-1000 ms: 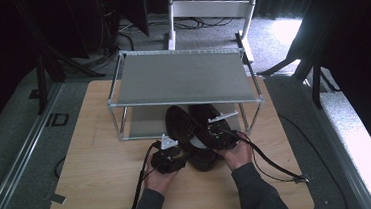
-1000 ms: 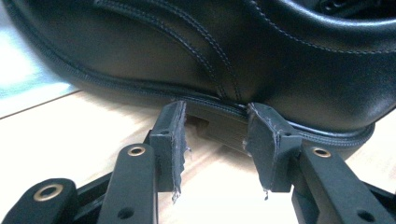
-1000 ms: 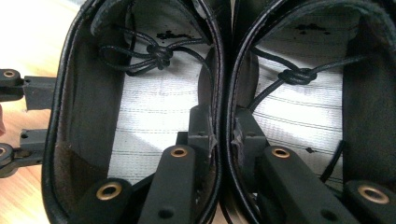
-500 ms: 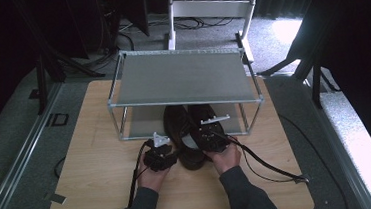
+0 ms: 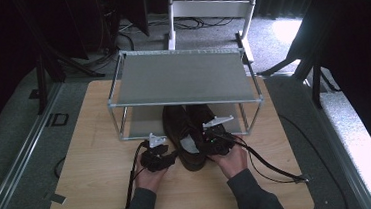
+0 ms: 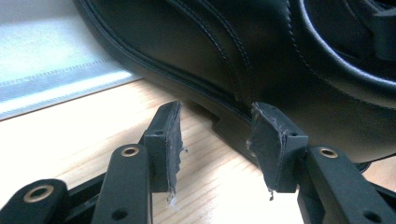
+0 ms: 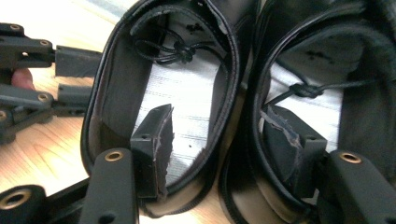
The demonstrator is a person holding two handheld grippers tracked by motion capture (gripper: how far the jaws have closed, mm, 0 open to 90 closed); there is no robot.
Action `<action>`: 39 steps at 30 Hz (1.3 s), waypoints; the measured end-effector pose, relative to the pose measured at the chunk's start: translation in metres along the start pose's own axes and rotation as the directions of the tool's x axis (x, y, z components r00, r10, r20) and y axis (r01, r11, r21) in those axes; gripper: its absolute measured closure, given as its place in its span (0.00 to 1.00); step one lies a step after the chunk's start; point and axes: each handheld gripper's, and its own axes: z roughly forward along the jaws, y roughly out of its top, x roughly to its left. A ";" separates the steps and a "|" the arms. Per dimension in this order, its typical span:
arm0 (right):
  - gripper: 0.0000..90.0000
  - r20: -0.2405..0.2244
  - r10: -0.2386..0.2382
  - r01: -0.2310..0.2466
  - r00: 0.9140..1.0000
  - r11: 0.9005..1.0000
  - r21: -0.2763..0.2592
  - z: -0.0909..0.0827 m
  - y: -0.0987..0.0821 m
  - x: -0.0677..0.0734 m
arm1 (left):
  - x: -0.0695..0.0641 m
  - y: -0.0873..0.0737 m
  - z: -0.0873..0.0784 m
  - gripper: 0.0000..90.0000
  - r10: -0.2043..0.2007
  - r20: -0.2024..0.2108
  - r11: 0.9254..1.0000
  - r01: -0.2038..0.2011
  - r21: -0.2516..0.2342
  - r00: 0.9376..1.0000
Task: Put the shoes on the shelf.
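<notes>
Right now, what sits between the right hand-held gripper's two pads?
In the right gripper view, the adjoining side walls of the two black shoes stand between the right hand-held gripper pads, one pad inside each shoe, not visibly pressing.

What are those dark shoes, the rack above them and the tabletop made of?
The shoes look like smooth black leather with a soft sheen; stitched seams show along the side, though it might be imitation. The rack seems to be metal: silvery tube legs and a matte grey shelf. The table looks like pale wood or a wood-look laminate, with visible grain.
</notes>
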 end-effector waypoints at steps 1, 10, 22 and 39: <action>0.51 -0.019 0.012 -0.012 1.000 1.000 -0.013 -0.002 -0.002 -0.002 | 0.001 0.000 -0.001 0.59 0.000 0.001 1.000 0.000 0.001 1.000; 0.47 -0.078 0.008 -0.017 0.997 0.993 -0.115 -0.013 -0.003 -0.009 | 0.005 0.000 -0.004 0.59 -0.012 -0.001 1.000 0.012 -0.004 1.000; 0.37 0.005 -0.065 0.065 0.998 0.981 -0.181 -0.047 -0.022 -0.018 | 0.009 0.002 -0.006 0.58 -0.027 -0.010 1.000 0.026 -0.014 1.000; 0.33 0.047 -0.061 0.065 0.997 0.994 -0.087 -0.012 -0.073 -0.039 | 0.007 0.005 0.000 0.59 -0.014 -0.014 1.000 0.014 -0.005 1.000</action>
